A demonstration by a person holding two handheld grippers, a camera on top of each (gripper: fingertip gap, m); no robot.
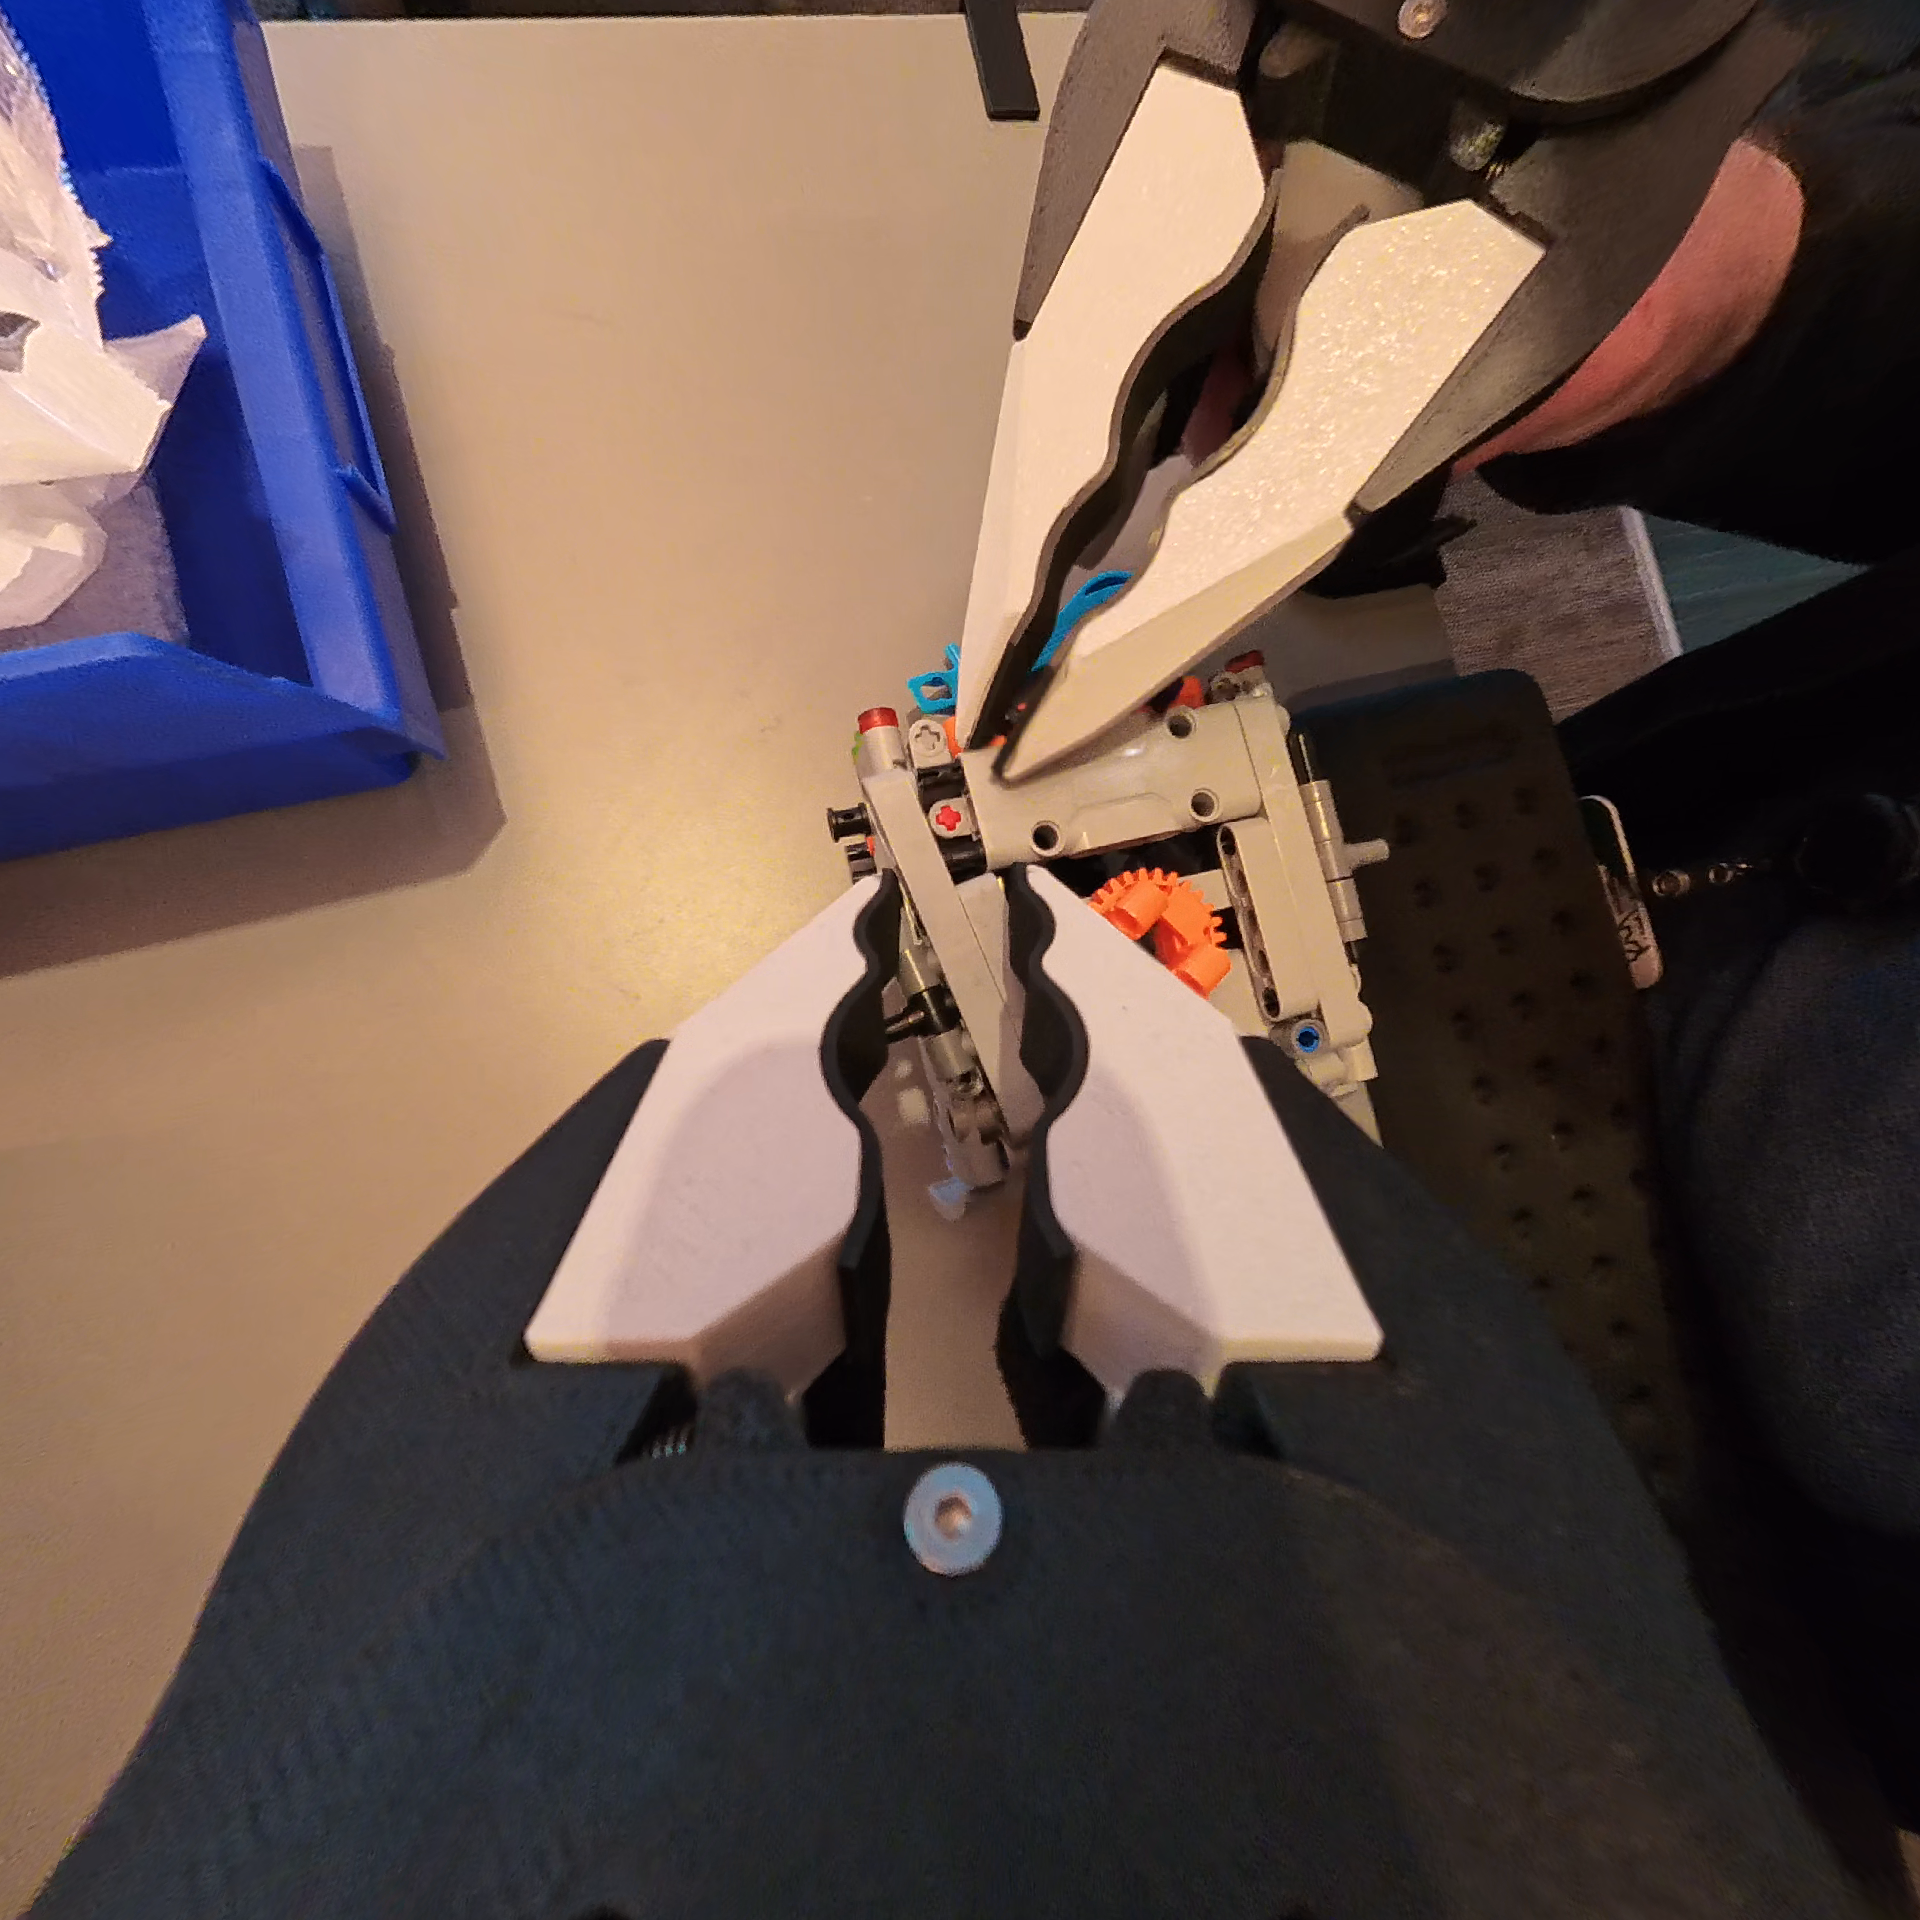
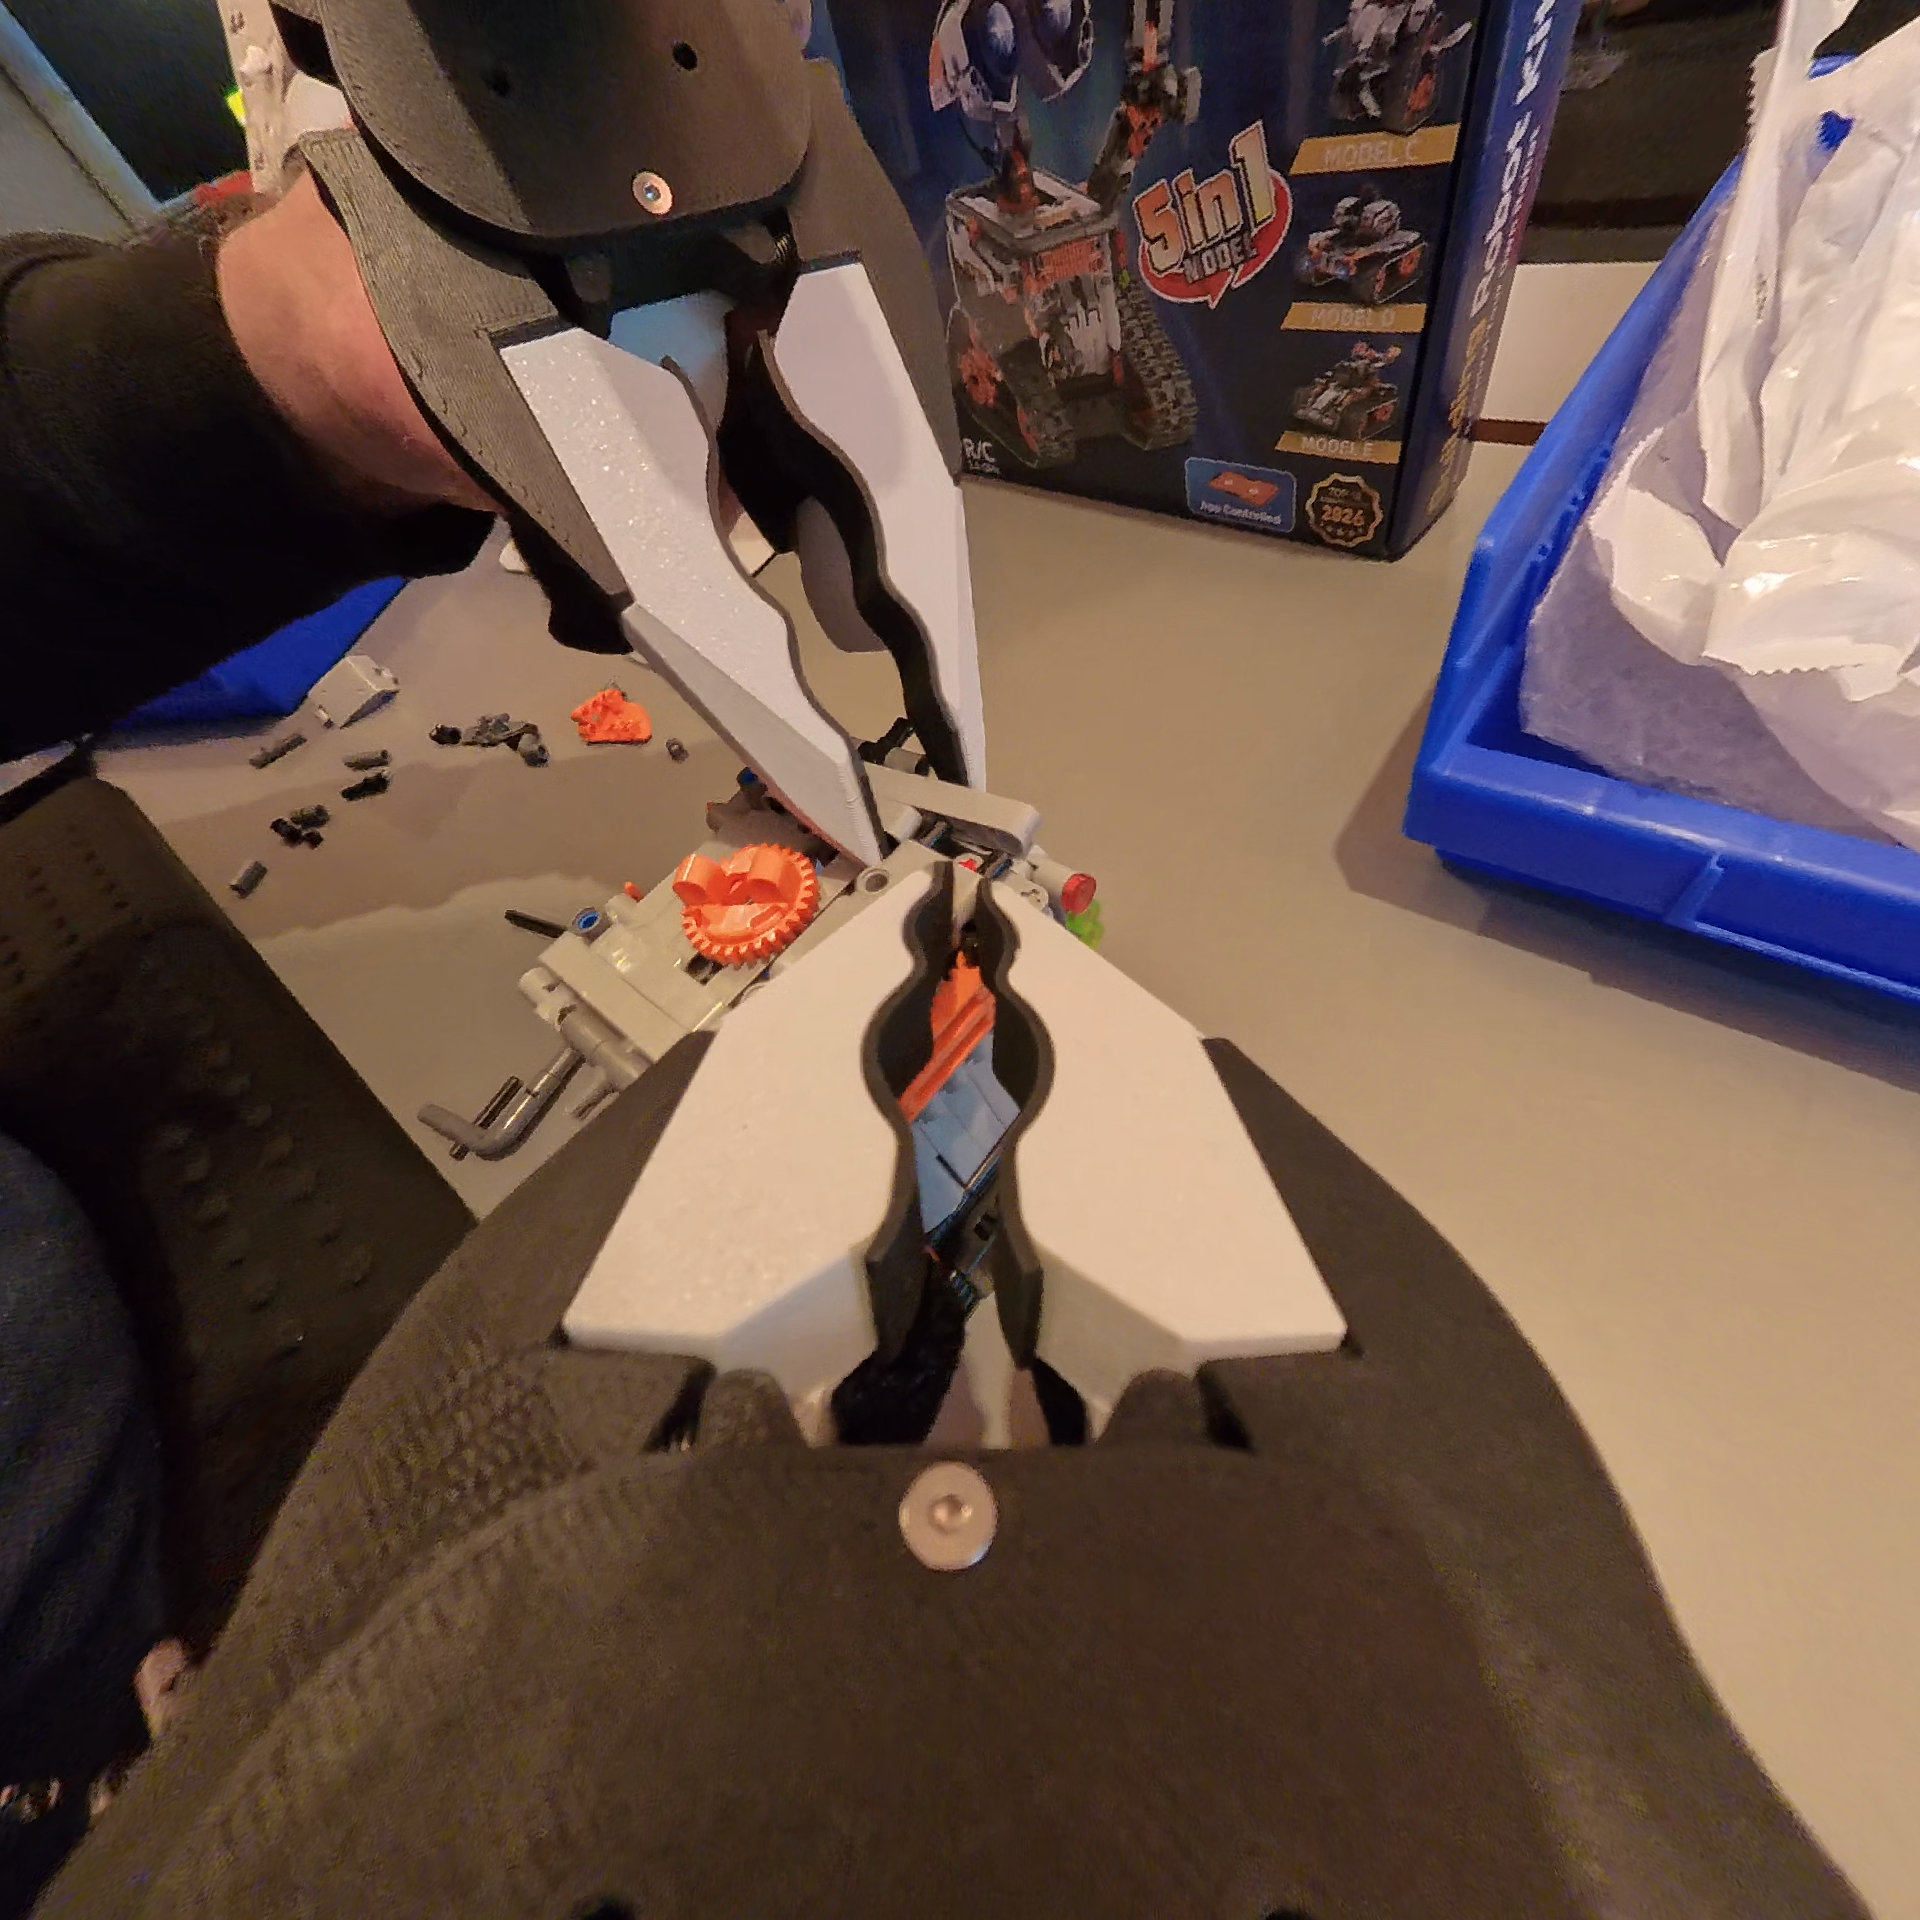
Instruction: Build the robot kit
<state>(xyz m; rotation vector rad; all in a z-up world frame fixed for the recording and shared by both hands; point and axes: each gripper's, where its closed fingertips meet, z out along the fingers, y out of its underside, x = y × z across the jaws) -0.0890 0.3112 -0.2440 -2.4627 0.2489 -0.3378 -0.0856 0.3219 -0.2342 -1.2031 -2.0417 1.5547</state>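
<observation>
A grey building-brick model [image 1: 1122, 800] with an orange gear [image 1: 1153, 914] lies on the beige table [image 1: 644, 468]. My left gripper [image 1: 956, 894] is shut on a long grey beam [image 1: 961, 935] at the model's left side. My right gripper [image 1: 987, 753] comes down from the upper right, shut on the top of the model, with blue and orange pieces between its fingers. In the right wrist view, my right gripper [image 2: 951, 878] pinches the model [image 2: 623, 966] beside the orange gear [image 2: 743, 899], an orange and blue part [image 2: 956, 1049] shows between its fingers, and the left gripper [image 2: 920, 810] meets it from the upper left.
A blue bin [image 1: 260, 520] holding white plastic bags stands to the left; it shows on the right in the right wrist view [image 2: 1558, 810]. A printed toy box [image 2: 1195, 260] stands behind. Small loose black parts [image 2: 312, 790] and an orange piece [image 2: 611, 717] lie nearby. A black perforated pad [image 1: 1507, 935] borders the table. Less than 4 cm separates the two grippers' tips.
</observation>
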